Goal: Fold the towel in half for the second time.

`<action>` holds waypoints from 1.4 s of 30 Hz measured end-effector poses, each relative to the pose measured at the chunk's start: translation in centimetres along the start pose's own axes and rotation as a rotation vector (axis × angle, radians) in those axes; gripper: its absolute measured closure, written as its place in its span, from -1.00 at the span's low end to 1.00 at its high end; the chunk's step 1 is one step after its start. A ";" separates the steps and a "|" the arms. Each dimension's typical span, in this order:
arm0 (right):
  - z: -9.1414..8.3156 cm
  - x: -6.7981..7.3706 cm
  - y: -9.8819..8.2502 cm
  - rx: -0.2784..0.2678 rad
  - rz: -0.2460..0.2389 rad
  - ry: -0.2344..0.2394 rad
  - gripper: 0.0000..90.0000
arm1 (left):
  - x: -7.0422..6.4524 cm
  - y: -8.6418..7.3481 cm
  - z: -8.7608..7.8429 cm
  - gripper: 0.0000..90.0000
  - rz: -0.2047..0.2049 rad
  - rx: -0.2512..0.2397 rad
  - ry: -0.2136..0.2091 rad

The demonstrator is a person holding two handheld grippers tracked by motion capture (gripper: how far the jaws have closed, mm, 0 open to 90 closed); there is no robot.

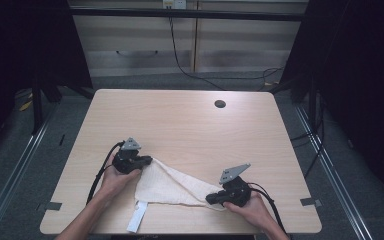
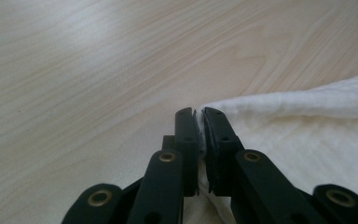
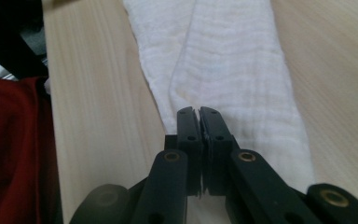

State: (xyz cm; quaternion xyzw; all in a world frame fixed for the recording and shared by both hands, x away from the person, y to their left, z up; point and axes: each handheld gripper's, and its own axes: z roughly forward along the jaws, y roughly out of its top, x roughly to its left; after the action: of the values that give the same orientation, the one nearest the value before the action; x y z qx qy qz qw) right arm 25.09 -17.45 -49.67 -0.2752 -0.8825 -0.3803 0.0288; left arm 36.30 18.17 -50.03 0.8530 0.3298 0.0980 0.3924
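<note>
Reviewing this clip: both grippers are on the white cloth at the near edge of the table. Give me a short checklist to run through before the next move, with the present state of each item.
1. Left gripper clamped on a corner of the white cloth: ok, fabric sits between the shut jaws.
2. Right gripper clamped on the cloth's other end: ok, jaws shut with cloth edge between them.
3. Cloth flat between the grippers: not ok, a fold runs along it.
4. Cloth fully on the table: not ok, a strip reaches the near edge.
5. Free tabletop beyond the cloth: ok.
6. How many layers each grip holds: cannot tell.
</note>
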 end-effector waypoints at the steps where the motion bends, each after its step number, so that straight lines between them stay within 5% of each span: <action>1: 0.0 -0.1 0.1 0.002 -0.003 -0.013 0.95 | 0.0 0.2 -0.2 0.88 0.002 -0.024 0.005; 3: 0.0 -0.4 0.2 -0.004 0.008 -0.033 0.95 | -0.1 0.7 -0.9 0.88 -0.026 -0.075 -0.011; 8: -0.1 -1.3 0.8 0.008 0.022 -0.094 0.95 | -0.9 2.4 -2.9 0.88 0.001 -0.177 -0.026; 13: 0.0 -2.7 1.5 0.007 0.052 -0.155 0.95 | -2.4 3.6 -3.5 0.88 0.058 -0.212 -0.050; 19: -0.1 -3.9 1.8 -0.014 0.089 -0.198 0.95 | -5.0 3.1 -3.5 0.88 0.141 -0.171 -0.093; 26: 0.0 -3.6 1.7 -0.022 0.081 -0.227 0.95 | -6.1 0.5 -4.1 0.88 0.199 -0.102 -0.110; 37: -0.1 -3.2 1.4 -0.035 0.080 -0.264 0.95 | -7.1 -2.9 -2.9 0.88 0.226 0.033 -0.151; 42: -0.7 -2.9 0.7 -0.039 0.082 -0.314 0.94 | -7.4 -3.3 -2.8 0.88 0.235 0.028 -0.133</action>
State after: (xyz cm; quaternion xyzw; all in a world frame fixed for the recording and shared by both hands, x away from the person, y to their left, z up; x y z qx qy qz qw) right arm 27.81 -18.90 -49.43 -0.3675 -0.8566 -0.3482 -0.0996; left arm 27.87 16.75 -49.87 0.8958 0.2022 0.0818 0.3872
